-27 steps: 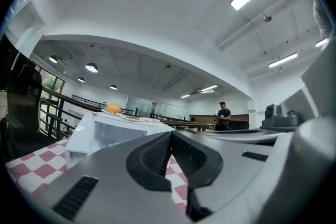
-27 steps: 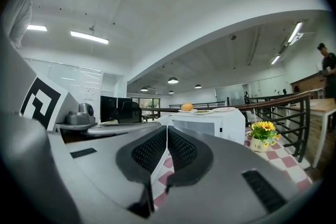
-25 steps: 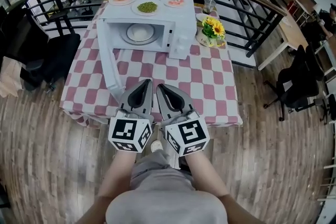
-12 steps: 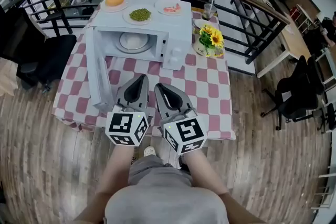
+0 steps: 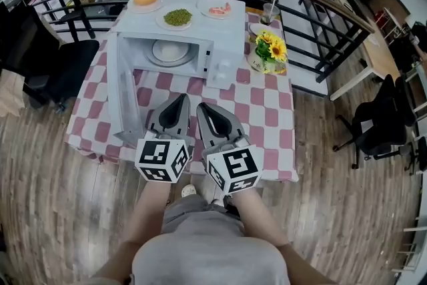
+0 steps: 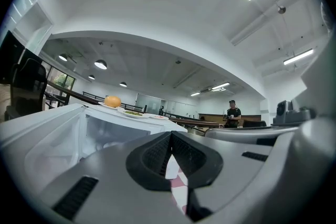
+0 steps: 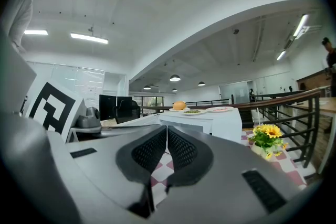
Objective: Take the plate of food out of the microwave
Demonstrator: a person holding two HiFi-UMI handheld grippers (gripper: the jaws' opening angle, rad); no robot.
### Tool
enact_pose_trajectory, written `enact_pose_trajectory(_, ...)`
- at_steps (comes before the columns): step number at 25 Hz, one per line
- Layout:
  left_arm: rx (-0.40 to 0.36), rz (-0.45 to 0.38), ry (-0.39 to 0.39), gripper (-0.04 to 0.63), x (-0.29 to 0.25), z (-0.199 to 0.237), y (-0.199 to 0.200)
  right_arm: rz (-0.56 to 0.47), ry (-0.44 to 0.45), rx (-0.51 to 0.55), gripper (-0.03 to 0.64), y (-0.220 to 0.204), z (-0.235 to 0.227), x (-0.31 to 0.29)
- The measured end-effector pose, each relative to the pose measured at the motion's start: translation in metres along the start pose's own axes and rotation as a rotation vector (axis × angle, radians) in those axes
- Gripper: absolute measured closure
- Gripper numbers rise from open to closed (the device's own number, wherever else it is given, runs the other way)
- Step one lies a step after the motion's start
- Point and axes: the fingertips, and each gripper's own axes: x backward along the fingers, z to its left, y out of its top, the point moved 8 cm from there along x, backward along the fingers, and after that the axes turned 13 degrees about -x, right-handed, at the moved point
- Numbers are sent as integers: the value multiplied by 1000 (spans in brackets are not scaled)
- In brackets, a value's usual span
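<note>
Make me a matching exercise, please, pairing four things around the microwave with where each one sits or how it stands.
Things:
1. microwave door
2. white plate
3. sunflowers
4. plate of green food

Places or states:
A. on top of the microwave
B. swung open
C. inside the microwave
D. on the table, beside the microwave

Pairs: 1-B, 2-C, 3-D, 4-A
</note>
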Motion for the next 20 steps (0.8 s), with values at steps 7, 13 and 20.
enact_pose_trajectory(7,10,18,12,594,-12,-9,-3,14,14,-18,591,2,-19,1)
enact_pose_trajectory(13,32,11,47,594,-35,-9,-12,41,49,-21,591,1,-41,-14)
enact_pose_trajectory(20,102,35,60,589,-58,-1,-23,49,78,-17,591,5,-64,-35)
